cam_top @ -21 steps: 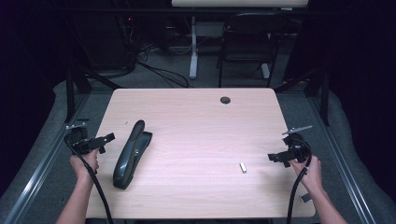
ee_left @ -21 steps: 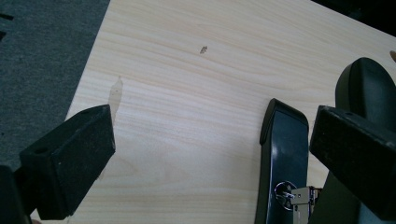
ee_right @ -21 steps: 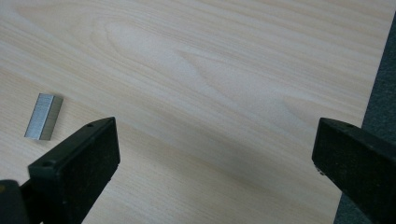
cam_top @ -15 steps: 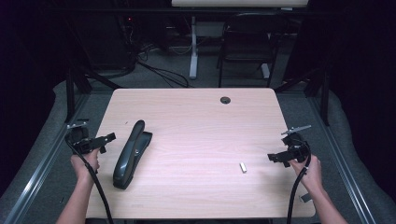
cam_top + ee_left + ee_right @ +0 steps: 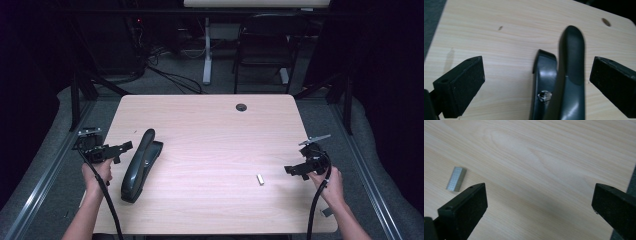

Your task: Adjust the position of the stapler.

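The black stapler (image 5: 140, 164) lay lengthwise on the table (image 5: 210, 125), nose pointing away from the person; both grippers (image 5: 120, 148) (image 5: 290, 170) were spread open, empty.

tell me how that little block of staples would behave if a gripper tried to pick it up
The staple block looks small and flat on the table, so probably light and apt to slide. Its metal sides look smooth; a hard squeeze from the right gripper might break it.

A dark stapler (image 5: 140, 165) lies on the table (image 5: 210, 125) beside the left tongs (image 5: 120, 148).
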{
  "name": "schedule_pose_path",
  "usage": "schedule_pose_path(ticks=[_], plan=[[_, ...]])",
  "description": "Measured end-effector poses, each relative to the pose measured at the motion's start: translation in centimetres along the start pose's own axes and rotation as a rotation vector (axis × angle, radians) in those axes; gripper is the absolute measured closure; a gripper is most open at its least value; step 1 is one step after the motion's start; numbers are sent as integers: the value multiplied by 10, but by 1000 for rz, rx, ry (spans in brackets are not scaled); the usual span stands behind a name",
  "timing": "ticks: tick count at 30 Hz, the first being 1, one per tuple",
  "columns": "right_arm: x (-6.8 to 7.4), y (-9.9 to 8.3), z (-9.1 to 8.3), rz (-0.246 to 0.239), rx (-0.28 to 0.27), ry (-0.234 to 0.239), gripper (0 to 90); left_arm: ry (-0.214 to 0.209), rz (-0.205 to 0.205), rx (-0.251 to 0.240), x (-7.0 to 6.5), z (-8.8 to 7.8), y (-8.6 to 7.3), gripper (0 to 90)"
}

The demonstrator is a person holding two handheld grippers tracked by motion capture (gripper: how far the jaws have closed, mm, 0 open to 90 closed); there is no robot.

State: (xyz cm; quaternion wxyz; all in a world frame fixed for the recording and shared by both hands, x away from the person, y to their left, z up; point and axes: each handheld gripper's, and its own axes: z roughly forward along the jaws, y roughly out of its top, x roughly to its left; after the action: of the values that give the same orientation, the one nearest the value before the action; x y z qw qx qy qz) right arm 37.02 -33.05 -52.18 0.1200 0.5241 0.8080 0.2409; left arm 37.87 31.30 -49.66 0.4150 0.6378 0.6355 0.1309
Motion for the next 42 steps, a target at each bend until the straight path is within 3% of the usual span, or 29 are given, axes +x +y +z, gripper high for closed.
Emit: schedule_pose_path(ticks=[3,7,13,16,17,18,21,26,27,28,35,39,40,42], plan=[[-2,0,-4,-2,-25,15,0,-44,58,1,-9,0,-1,0],[-2,0,-3,-1,-21,17,0,-59,98,16,-20,1,-2,0],[2,2,0,-20,-3,17,0,-27,175,47,-37,4,-4,0],[2,1,3,-26,12,16,0,-15,211,89,-44,10,-6,0],[3,1,3,-24,24,20,0,9,245,109,-48,13,-9,12],[3,1,3,-24,24,20,0,9,245,109,-48,13,-9,33],[4,2,4,-44,30,6,1,47,311,135,-56,19,-13,110],[5,3,5,-50,41,-1,1,66,317,155,-59,23,-14,193],[5,2,6,-48,47,2,3,73,319,160,-59,24,-14,277],[5,2,6,-46,48,-5,4,78,323,177,-58,26,-15,301],[6,3,8,-55,61,7,19,102,329,162,-55,29,-18,446],[9,3,9,-61,61,4,22,90,330,157,-51,31,-18,511],[10,3,8,-64,58,7,25,70,335,160,-51,33,-20,556],[12,3,7,-73,54,-5,27,83,358,159,-52,34,-21,563]])
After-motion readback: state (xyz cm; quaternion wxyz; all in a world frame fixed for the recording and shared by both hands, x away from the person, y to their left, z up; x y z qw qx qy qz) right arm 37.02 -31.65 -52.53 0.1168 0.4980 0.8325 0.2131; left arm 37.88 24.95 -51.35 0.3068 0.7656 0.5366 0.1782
